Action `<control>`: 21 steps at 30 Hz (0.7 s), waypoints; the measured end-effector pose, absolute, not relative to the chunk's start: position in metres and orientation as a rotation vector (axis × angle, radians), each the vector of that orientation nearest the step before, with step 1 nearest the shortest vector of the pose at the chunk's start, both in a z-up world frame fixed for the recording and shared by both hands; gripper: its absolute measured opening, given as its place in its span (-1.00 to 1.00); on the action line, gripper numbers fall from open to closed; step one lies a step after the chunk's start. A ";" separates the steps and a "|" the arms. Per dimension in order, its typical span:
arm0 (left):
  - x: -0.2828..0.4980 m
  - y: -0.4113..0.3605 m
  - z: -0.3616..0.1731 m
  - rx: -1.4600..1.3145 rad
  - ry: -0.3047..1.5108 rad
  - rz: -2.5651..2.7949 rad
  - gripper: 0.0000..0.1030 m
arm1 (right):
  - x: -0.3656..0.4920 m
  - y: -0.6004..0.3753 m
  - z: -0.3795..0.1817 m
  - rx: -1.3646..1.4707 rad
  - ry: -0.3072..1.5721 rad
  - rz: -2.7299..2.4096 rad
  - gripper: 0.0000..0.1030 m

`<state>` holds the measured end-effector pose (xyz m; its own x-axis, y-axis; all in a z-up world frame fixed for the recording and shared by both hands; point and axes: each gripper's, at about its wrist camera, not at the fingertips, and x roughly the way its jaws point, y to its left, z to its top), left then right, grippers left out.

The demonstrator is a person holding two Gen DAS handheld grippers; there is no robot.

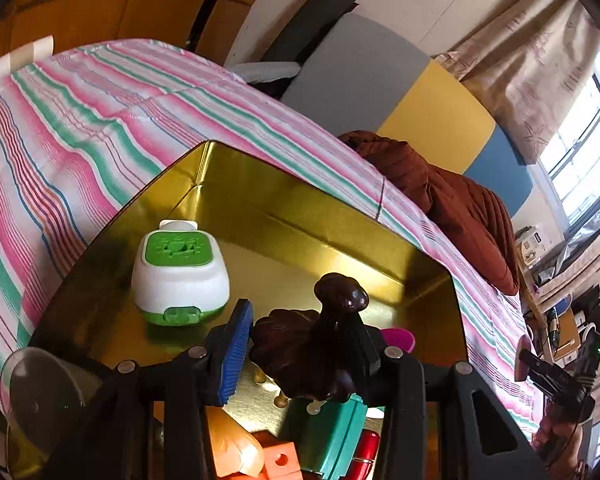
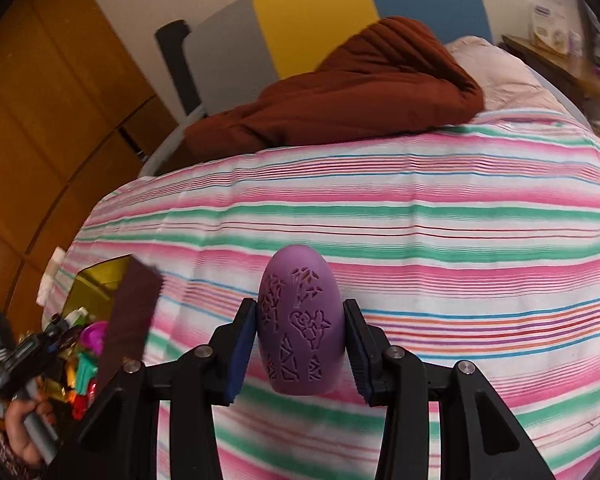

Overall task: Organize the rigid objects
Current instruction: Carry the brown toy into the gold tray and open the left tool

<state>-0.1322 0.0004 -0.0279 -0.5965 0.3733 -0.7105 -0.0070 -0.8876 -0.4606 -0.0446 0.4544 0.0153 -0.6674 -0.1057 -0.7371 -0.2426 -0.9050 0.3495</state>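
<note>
Purple egg (image 2: 299, 322) sits clamped between the right tool's (image 2: 300, 354) fingers, above the striped bed (image 2: 460, 240). The left tool (image 1: 296, 354) grips a dark carving (image 1: 300, 344) over the gold tin (image 1: 284, 220).

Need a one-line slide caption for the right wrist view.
Right gripper shut on an engraved purple egg above the striped bedspread.

Purple carved egg (image 2: 300, 320); gold tin (image 1: 300, 216); pink-green striped bedspread (image 2: 420, 220); dark-brown figurine (image 1: 312, 340).
</note>
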 end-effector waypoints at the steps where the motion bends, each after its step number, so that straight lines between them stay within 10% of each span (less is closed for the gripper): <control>1: -0.133 0.000 -0.029 -1.288 -0.617 2.555 -0.14 | -0.044 0.446 0.018 -1.244 0.649 2.740 -0.16; 21: -0.055 -0.002 -0.007 -1.132 -0.480 2.604 0.09 | -0.040 0.331 0.028 -1.343 0.696 2.959 -0.16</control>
<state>-0.0545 -0.0020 -0.0070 -0.6624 0.3627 -0.6555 -0.1054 -0.9114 -0.3978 -0.0398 0.3312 0.0279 -0.6594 -0.3290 -0.6759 -0.0069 -0.8965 0.4431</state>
